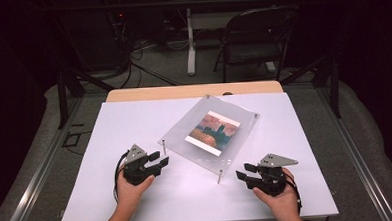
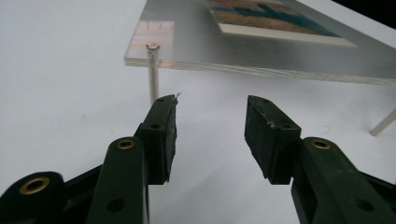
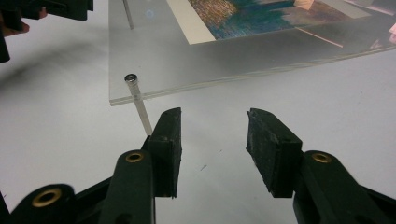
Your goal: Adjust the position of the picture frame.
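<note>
Black padded jaws of the left gripper stand spread with bare white tabletop between them. Just ahead, apart from the pads, lies the clear square acrylic frame with a colourful landscape print sandwiched inside, raised on thin metal corner posts. Its near edge hangs above and beyond the pad tips; one corner post rises just past the tip of the jaw at that view's left, close but whether it touches cannot be told.

Right gripper: jaws likewise spread, nothing pinched. The frame's corner, with its capped post, sits just ahead of the jaw at that view's left, not touching.

High view: frame lies rotated near the middle of the white table, between both grippers, left gripper just beside its near-left corner, right gripper near the front post.
</note>
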Demonstrator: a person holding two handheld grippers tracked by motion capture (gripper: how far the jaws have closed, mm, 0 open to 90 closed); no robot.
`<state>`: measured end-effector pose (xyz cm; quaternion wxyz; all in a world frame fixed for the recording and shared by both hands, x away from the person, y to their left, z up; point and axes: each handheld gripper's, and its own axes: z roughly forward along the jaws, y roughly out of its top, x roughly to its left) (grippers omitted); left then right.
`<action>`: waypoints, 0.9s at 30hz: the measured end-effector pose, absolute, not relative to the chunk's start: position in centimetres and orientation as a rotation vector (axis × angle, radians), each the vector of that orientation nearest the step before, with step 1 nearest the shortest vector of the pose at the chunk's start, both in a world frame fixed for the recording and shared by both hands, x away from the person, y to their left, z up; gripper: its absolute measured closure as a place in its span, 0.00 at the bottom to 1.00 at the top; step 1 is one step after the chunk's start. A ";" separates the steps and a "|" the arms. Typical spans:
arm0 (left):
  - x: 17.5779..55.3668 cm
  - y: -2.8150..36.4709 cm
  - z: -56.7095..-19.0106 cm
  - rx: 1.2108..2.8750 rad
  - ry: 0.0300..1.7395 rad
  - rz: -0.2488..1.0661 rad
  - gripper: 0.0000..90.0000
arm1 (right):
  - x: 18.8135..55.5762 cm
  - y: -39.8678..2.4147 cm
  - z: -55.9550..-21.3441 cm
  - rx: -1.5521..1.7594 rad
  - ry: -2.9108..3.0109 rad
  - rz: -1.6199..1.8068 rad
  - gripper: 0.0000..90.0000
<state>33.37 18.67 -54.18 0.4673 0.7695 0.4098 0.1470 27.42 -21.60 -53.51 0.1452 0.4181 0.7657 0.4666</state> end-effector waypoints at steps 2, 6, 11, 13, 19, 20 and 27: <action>34.0 18.7 -54.4 1.904 1.013 0.371 0.60 | 27.3 -21.7 -53.6 1.210 2.202 1.343 0.61; 35.5 18.5 -54.8 1.918 1.029 0.375 0.63 | 27.0 -21.8 -53.7 1.224 2.190 1.330 0.62; 36.9 18.3 -55.3 1.932 1.046 0.390 0.71 | 26.1 -21.9 -53.5 1.227 2.155 1.349 0.66; 37.4 18.2 -55.5 1.935 1.050 0.388 0.71 | 26.0 -21.9 -53.5 1.232 2.154 1.346 0.67; 38.0 17.7 -55.8 1.955 1.033 0.378 0.81 | 25.4 -21.3 -53.6 1.220 2.163 1.336 0.69; 38.1 17.7 -55.8 1.958 1.031 0.381 0.83 | 25.3 -21.2 -53.6 1.215 2.165 1.329 0.69; 38.4 17.5 -55.8 1.968 1.040 0.409 0.94 | 25.0 -20.0 -54.1 1.190 2.205 1.304 0.70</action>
